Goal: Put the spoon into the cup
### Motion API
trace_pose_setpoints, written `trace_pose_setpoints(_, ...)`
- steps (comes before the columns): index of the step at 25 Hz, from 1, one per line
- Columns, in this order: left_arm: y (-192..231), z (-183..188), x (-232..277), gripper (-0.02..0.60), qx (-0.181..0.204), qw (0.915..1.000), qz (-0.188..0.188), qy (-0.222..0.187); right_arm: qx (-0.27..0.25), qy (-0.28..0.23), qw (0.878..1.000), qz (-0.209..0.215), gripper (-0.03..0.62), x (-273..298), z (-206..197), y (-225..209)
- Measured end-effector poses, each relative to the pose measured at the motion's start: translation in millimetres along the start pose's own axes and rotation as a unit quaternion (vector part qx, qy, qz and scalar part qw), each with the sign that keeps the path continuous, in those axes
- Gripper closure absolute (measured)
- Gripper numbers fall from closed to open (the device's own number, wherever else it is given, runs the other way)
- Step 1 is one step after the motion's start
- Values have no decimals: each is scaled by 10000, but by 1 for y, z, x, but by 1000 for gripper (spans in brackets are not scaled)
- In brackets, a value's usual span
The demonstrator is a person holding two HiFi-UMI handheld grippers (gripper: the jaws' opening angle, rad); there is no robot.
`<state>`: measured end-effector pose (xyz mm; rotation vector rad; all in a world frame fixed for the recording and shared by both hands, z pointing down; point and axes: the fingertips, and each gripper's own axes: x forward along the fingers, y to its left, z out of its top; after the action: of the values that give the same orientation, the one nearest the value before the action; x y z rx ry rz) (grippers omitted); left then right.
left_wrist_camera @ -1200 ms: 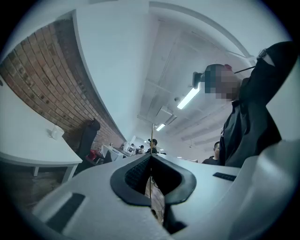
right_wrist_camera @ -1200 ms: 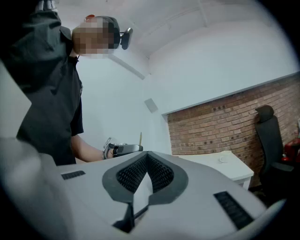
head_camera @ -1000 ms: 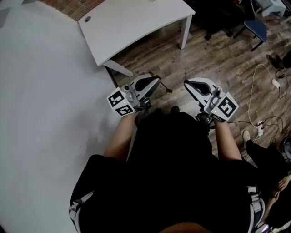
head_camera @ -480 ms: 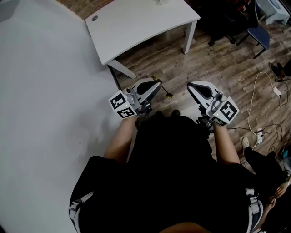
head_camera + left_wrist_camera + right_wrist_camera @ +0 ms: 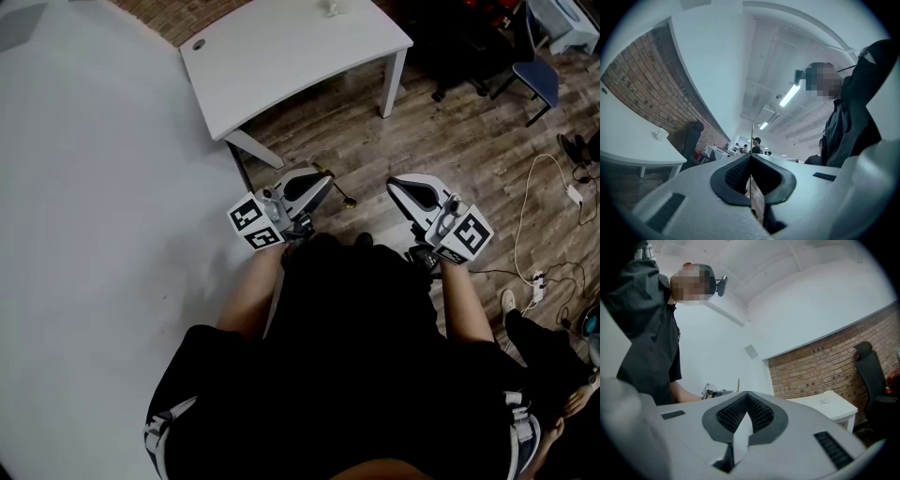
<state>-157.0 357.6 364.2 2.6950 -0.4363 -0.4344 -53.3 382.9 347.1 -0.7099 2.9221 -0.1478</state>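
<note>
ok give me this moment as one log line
left gripper: shut on spoon | right gripper: shut, empty | cup: on white table, apart from both grippers | spoon not yet in cup

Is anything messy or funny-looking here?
Nothing looks spilled or broken. The untidy bit is a white cable snaking loose over the wooden floor on the right. The spoon is pinched in the left gripper, well away from the small white cup on the white table.
</note>
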Motion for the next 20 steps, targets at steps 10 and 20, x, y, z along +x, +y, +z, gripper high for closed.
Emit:
trace_pose_setpoints(10, 9, -11, 3, 566, -143, 9998, 152, 62, 266, -21, 9996, 34, 588, -5, -11, -11)
trace_pose_setpoints(20, 59, -16, 33, 566, -206, 9996, 65, 185, 366, 107, 9987, -335, 588, 4, -14, -71)
